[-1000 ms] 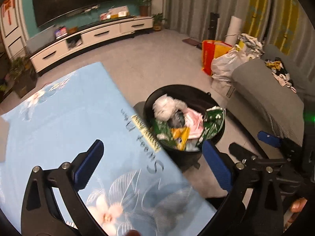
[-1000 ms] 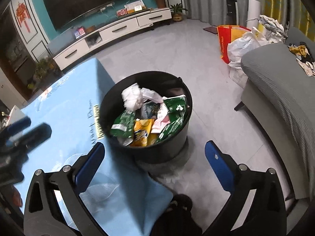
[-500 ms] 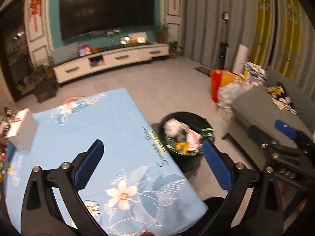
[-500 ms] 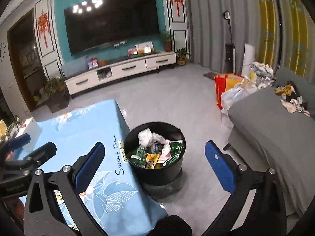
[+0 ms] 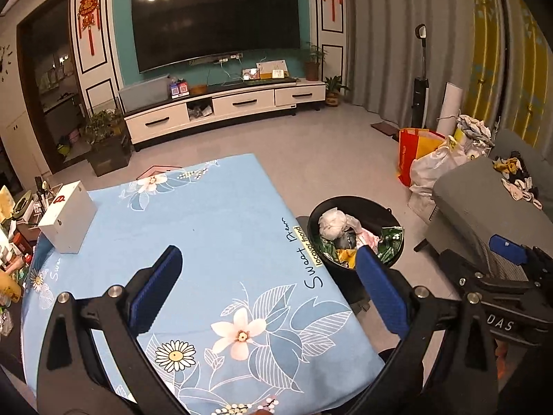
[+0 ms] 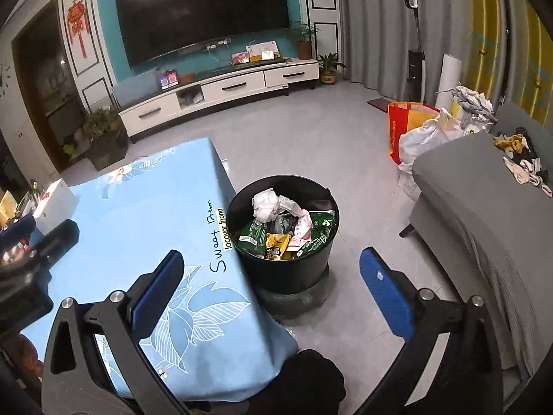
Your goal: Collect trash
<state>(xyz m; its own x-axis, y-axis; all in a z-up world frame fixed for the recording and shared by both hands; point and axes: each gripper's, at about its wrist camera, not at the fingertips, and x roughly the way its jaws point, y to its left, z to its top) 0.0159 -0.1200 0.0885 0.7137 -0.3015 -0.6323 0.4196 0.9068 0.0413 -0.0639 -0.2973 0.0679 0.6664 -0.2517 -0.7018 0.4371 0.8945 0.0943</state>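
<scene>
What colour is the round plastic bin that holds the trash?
Black. The round plastic bin shows best in the right wrist view, beside the table.

Your right gripper [image 6: 269,290] is hanging wide open and empty above the black bin [image 6: 287,266], which is brimming with wrappers [image 6: 290,228].

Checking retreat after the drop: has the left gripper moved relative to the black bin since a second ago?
Yes. The left gripper has pulled up and back: the black bin, large and near centre before, now sits smaller at its right fingertip, with more tablecloth showing.
</scene>
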